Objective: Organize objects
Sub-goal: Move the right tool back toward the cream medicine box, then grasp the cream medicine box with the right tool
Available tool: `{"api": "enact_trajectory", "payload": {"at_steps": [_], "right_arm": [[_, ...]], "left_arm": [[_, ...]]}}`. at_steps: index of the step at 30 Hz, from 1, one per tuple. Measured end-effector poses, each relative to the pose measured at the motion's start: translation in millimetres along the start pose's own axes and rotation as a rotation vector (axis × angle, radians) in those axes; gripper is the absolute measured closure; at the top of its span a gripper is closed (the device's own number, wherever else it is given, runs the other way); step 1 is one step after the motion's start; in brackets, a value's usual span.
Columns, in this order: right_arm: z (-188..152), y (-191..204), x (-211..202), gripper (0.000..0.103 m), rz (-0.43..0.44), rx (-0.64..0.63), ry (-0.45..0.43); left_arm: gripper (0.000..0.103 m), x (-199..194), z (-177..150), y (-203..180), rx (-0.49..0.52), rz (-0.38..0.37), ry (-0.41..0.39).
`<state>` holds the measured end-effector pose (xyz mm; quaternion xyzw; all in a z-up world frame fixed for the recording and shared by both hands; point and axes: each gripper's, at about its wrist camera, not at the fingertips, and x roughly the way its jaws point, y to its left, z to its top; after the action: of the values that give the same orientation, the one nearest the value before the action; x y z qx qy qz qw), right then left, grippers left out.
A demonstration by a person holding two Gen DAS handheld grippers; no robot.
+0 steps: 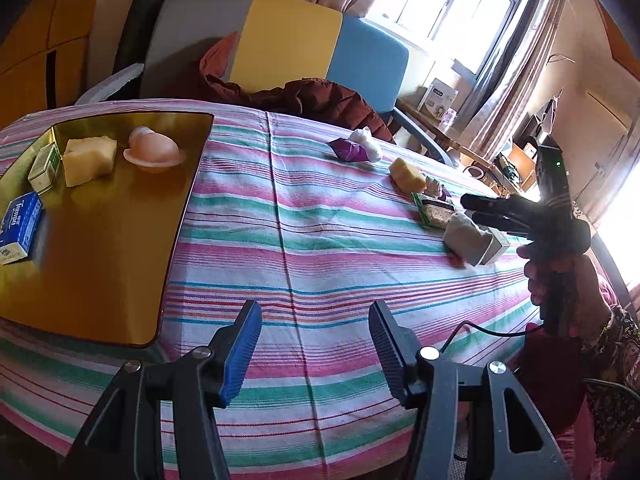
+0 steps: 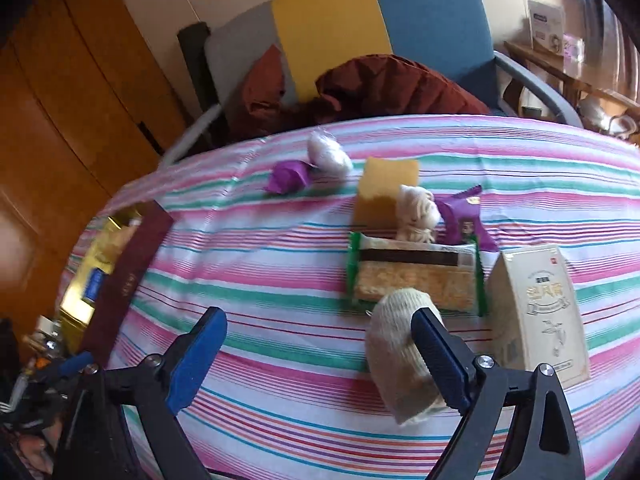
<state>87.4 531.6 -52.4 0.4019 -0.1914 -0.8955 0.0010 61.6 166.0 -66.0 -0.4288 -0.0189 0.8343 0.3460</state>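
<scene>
Two sponges, one tray

glossy gold metal tray, woven striped cloth on desk, knit sock, matt cardboard box, porous sponge at 12 o'clock

i see the tablecloth striped in pink, green, white and thin red and blue lines. on it to the left the gold tray holds a blue tissue pack, a pale yellow sponge and a peach-pink dish. right of the tray lie a purple wrapper, an orange-yellow sponge, a green-edged packet and a cream sock. behind the tablecloth the chair is grey, yellow and blue.
</scene>
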Motion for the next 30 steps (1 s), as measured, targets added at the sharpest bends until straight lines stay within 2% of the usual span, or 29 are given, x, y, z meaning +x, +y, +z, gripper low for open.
{"api": "enact_trajectory", "payload": {"at_steps": [2,4,6,9,14,17,21,24,28,30], "right_arm": [[5,-2,-13,0.009,-0.037,0.031,-0.077],[9,-13,-31,0.009,-0.140,0.060,-0.173],[11,-28,-45,0.009,-0.280,0.104,-0.229],[10,-57,-47,0.009,-0.405,0.206,-0.188],[-1,-92,-32,0.013,-0.507,0.317,-0.041],[-5,-99,-20,0.014,-0.492,0.334,0.030],[-7,-104,-15,0.018,-0.509,0.341,0.059],[-7,-108,-10,0.027,-0.508,0.341,0.078],[-9,-103,-1,0.047,-0.498,0.309,0.125],[-8,-96,0,0.048,-0.499,0.271,0.129]], "left_arm": [[0.047,1,-1,0,0.000,0.006,0.004],[0.047,2,-1,-1,0.000,0.005,0.009],[0.047,3,-3,-2,0.001,0.005,0.012],[0.047,6,-3,-4,0.005,0.001,0.019],[0.047,9,-3,-5,0.006,-0.003,0.026],[0.047,9,-3,-4,0.001,-0.004,0.030],[0.047,11,-4,-5,0.001,-0.009,0.038],[0.047,12,-4,-7,0.006,-0.014,0.042],[0.047,15,0,-13,0.027,-0.019,0.047],[0.047,16,4,-18,0.037,-0.024,0.044]]}}
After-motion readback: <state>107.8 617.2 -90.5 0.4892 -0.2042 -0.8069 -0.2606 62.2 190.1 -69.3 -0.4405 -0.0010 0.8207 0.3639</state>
